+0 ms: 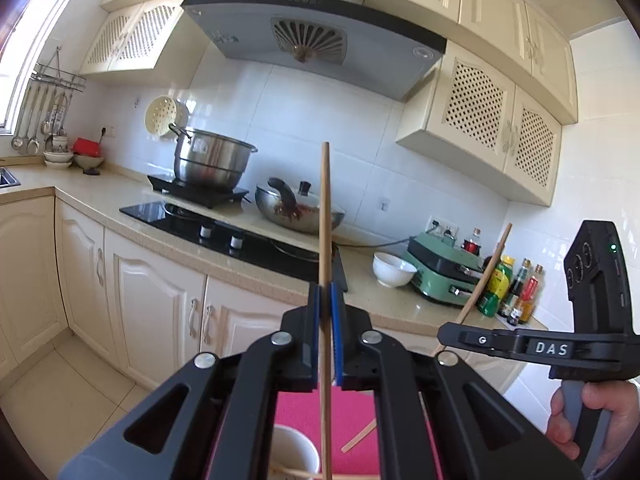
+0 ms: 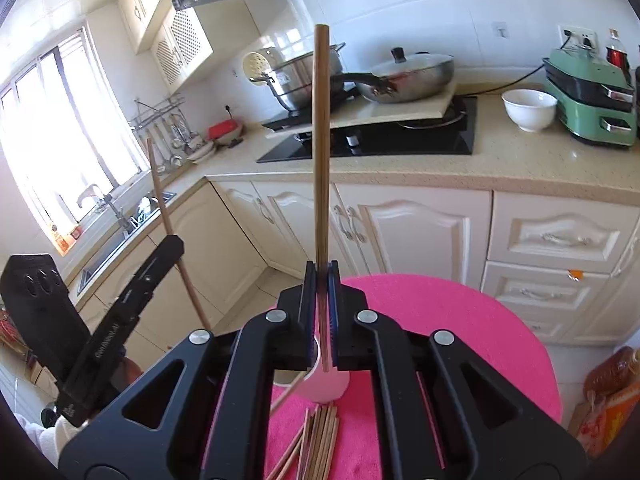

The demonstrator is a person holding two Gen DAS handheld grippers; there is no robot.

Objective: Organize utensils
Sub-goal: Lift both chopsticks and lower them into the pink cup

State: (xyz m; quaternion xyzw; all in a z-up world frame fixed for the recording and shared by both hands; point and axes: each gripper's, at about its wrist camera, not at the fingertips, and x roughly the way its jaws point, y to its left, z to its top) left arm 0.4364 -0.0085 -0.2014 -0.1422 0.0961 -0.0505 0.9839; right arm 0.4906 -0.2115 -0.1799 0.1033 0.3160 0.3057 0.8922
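Left black two-finger gripper (image 1: 325,300) pinching a long light wooden chopstick (image 1: 325,208) between blue pads, stick upright, tip raised before the kitchen counter (image 1: 132,196), lower end hanging over a white paper cup (image 1: 294,450) on the pink round tablecloth (image 1: 352,412). Right black two-finger gripper (image 2: 321,280) likewise clamped on a darker brown wooden chopstick (image 2: 321,140), standing straight up, lower end just above the same white cup (image 2: 328,388). Loose bundle of wooden chopsticks (image 2: 316,436) lying on the pink cloth just beside the cup. One chopstick leaning inside the cup.
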